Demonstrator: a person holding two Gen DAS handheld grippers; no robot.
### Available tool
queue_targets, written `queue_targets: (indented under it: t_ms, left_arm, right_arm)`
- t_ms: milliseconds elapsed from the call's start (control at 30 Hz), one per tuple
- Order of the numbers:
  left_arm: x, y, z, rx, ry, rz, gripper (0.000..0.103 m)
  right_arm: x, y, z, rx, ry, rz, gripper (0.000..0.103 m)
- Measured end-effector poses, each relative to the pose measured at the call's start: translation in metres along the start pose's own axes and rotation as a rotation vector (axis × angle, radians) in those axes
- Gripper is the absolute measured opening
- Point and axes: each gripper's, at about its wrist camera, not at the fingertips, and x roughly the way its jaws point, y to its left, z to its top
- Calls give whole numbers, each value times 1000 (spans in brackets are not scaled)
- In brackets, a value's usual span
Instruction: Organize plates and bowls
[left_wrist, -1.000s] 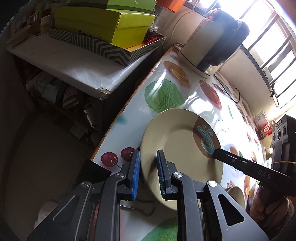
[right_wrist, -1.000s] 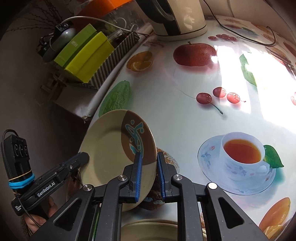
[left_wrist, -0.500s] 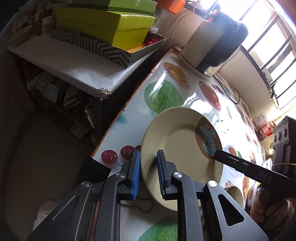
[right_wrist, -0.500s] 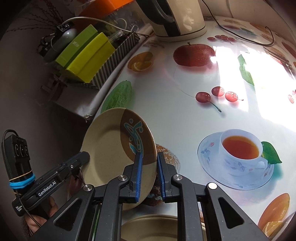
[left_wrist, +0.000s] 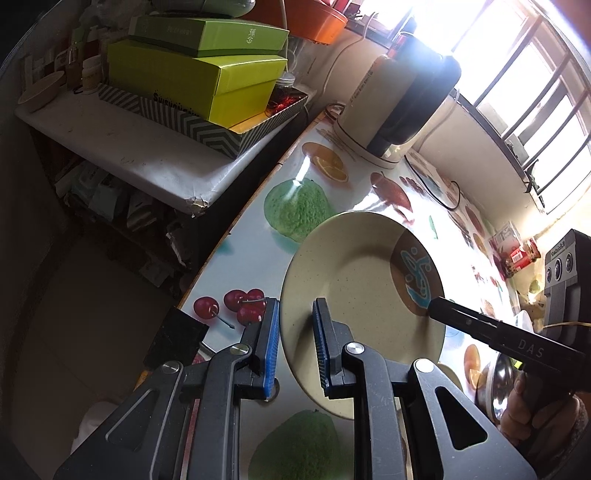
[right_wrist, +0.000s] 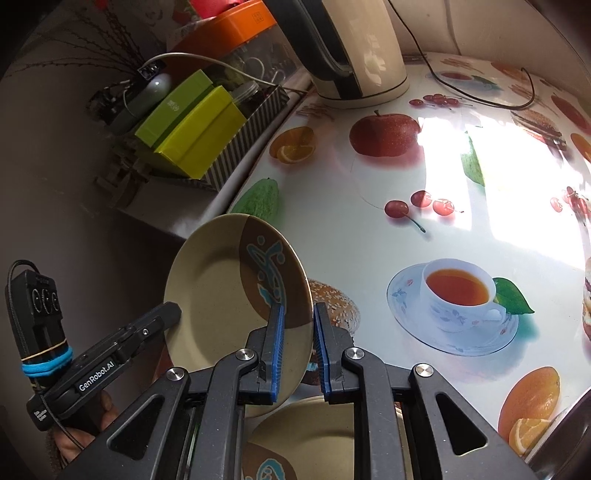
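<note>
Since a second before, both grippers had lifted the plate (left_wrist: 354, 295) a little higher off the table (right_wrist: 369, 258), and more of the printed cherries showed beneath its rim. It was a round beige plate with a brown patch on one side bearing a light blue curling figure. It hung tilted above the table's near left edge, held from two sides.

Left gripper (left_wrist: 295, 343) pinched the plain beige rim between its blue pads, jaws nearly together, pointing steeply down. Right gripper (right_wrist: 298, 339) clamped the opposite rim at the brown patch in the same way, jaws narrow, also angled down; in the left view its black finger reached the patterned edge. A hand (left_wrist: 535, 406) gripped the right tool's handle at the lower right.

Directly below the held plate, a second plate (right_wrist: 314, 435) with the same pattern lay on the table. To the left the table ended close by, with a shelf of green boxes (left_wrist: 207, 74) past the gap. A kettle (right_wrist: 354, 51) stood at the far edge, its cord trailing right. The table's sunlit middle lay bare.
</note>
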Motion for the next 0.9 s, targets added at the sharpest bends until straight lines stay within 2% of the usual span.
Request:
queue_targets:
  t_ms: [333, 900]
  left_arm:
    - [-20, -29, -16, 49, -8, -22, 19]
    - [-17, -65, -61, 99, 53, -51, 19]
  right_arm:
    - [-37, -12, -20, 19, -35, -8, 16]
    - [-75, -45, -71, 62, -44, -52, 16]
